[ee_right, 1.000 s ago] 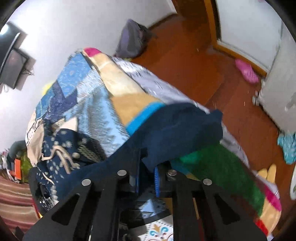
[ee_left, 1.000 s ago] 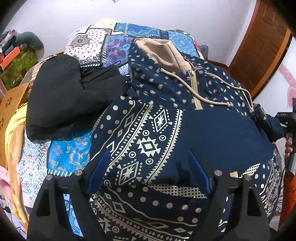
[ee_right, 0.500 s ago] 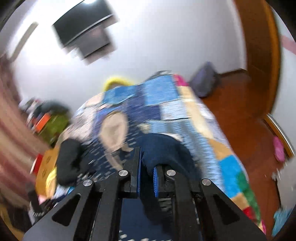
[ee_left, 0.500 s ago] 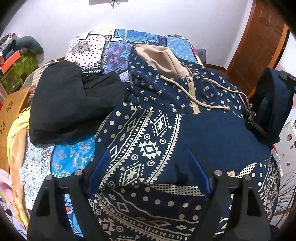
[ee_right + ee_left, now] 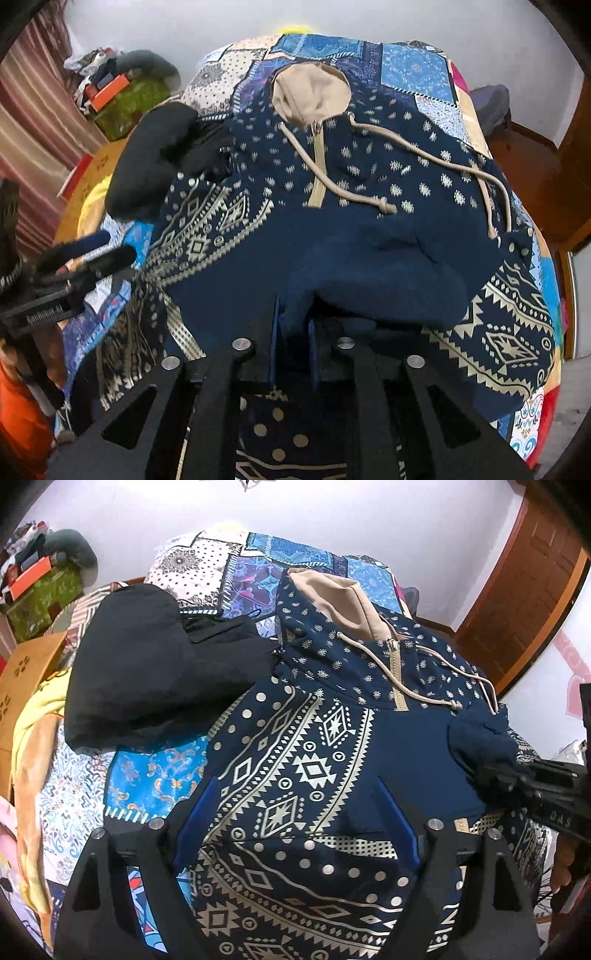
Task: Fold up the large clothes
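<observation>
One sleeve (image 5: 369, 273) folded across the hoodie (image 5: 295, 760) chest, on the bed (image 5: 147, 779).
Right gripper (image 5: 293, 345) has just begun opening, sleeve cloth between its jaws; left gripper (image 5: 295, 823) hovers wide open above the hem. Next: free the sleeve, fold the body.

Left gripper (image 5: 295, 823) at lower centre, jaws wide apart. Right gripper (image 5: 293, 343) at lower centre, jaws just opening slightly, cloth between them.

A patchwork-covered bed (image 5: 207, 557) stands against a white wall (image 5: 369, 517), wooden door (image 5: 524, 602) at right.
</observation>
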`<state>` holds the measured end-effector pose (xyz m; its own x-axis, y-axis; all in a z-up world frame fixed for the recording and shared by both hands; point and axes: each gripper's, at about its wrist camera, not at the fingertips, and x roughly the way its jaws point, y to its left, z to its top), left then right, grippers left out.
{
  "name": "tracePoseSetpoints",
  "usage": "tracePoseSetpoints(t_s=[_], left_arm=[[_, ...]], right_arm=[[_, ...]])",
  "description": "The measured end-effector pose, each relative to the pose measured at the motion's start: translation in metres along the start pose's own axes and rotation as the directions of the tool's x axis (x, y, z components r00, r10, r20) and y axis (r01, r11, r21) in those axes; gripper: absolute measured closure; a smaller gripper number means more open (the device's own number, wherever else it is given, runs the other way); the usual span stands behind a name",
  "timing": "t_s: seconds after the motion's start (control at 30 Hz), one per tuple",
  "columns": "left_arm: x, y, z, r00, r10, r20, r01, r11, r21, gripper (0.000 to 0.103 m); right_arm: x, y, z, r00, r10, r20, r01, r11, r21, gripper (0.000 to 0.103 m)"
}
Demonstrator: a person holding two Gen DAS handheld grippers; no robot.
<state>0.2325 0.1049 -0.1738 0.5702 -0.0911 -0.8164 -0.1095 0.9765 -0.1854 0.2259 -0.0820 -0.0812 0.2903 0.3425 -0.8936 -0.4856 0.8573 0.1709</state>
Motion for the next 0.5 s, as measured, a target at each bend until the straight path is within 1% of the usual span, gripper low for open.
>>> tracePoseSetpoints(t_s=[0.07,0.1,0.13,0.2,0.27,0.33,0.37,0.43,0.5], left_arm=[[0.002,-0.005,0.004,1.0,-0.017,-0.005,0.017,1.0,0.0,0.02],[0.003,-0.007,0.005,1.0,-0.026,-0.006,0.026,1.0,0.003,0.02],[0.004,-0.011,0.008,0.999,-0.037,-0.006,0.037,0.999,0.008,0.02],[0.006,-0.021,0.014,0.998,-0.066,-0.006,0.066,0.998,0.022,0.02],[0.009,-0.034,0.022,0.995,-0.097,-0.01,0.097,0.994,0.042,0.02],[0.014,-0.05,0.03,0.992,-0.123,-0.017,0.124,0.99,0.066,0.02],[0.017,-0.056,0.034,0.99,-0.136,-0.021,0.137,0.988,0.077,0.02],[0.025,-0.07,0.043,0.985,-0.168,-0.037,0.171,0.98,0.1,0.02],[0.035,-0.082,0.051,0.981,-0.186,-0.061,0.192,0.975,0.115,0.02]], right_arm=[[-0.008,0.001,-0.001,1.0,0.004,-0.003,-0.004,1.0,-0.006,0.073],[-0.017,0.001,-0.002,1.0,0.002,0.01,-0.002,1.0,-0.015,0.066],[-0.021,0.002,-0.002,1.0,-0.004,0.023,0.005,1.0,-0.02,0.063],[-0.035,0.002,-0.006,0.995,-0.056,0.08,0.059,0.997,-0.043,0.052],[-0.048,-0.001,-0.009,0.986,-0.11,0.121,0.118,0.992,-0.054,0.048],[-0.054,-0.008,-0.01,0.978,-0.147,0.147,0.155,0.987,-0.045,0.047],[-0.06,-0.016,-0.012,0.973,-0.168,0.159,0.174,0.984,-0.025,0.047],[-0.067,-0.032,-0.015,0.968,-0.187,0.166,0.186,0.982,0.018,0.047],[-0.073,-0.053,-0.018,0.963,-0.21,0.167,0.197,0.976,0.091,0.047]])
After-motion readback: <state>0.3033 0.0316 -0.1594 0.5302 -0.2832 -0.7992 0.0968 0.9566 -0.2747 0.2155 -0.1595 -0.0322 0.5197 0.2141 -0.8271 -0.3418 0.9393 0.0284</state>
